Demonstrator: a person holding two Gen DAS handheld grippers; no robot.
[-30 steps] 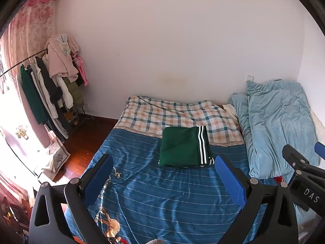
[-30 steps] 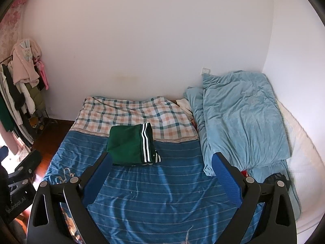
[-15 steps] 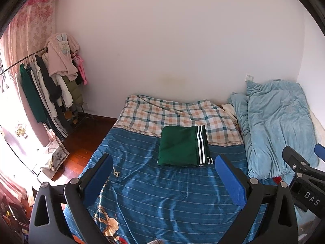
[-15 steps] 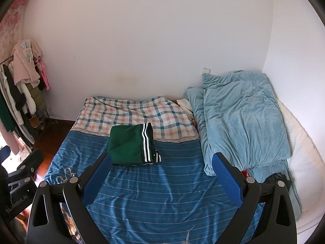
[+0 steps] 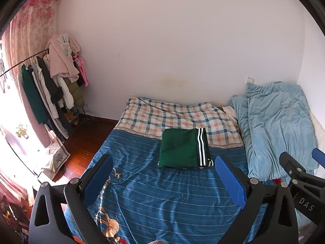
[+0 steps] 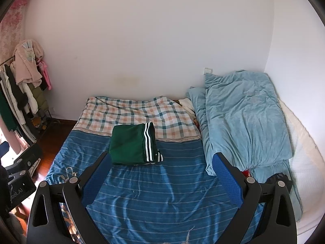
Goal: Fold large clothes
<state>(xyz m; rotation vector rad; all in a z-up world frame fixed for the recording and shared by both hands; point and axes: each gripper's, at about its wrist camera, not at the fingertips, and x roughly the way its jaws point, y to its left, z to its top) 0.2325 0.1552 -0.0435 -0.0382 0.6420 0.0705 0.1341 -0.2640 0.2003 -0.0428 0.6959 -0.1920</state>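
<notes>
A green garment with white side stripes (image 5: 183, 148) lies folded into a rectangle on the blue striped bed cover (image 5: 162, 199); it also shows in the right wrist view (image 6: 133, 144). My left gripper (image 5: 163, 162) is open and empty, held above the bed's near part, short of the garment. My right gripper (image 6: 160, 160) is open and empty, also held back from the garment. The right gripper's body shows at the right edge of the left wrist view (image 5: 300, 181).
A plaid blanket (image 5: 176, 118) covers the bed's far end. A light blue quilt (image 5: 276, 126) is piled along the right side by the wall. A clothes rack (image 5: 46, 89) with hanging clothes stands at the left over the wooden floor (image 5: 81, 142).
Both views have shifted slightly; the grippers stay open and empty and the folded garment has not moved.
</notes>
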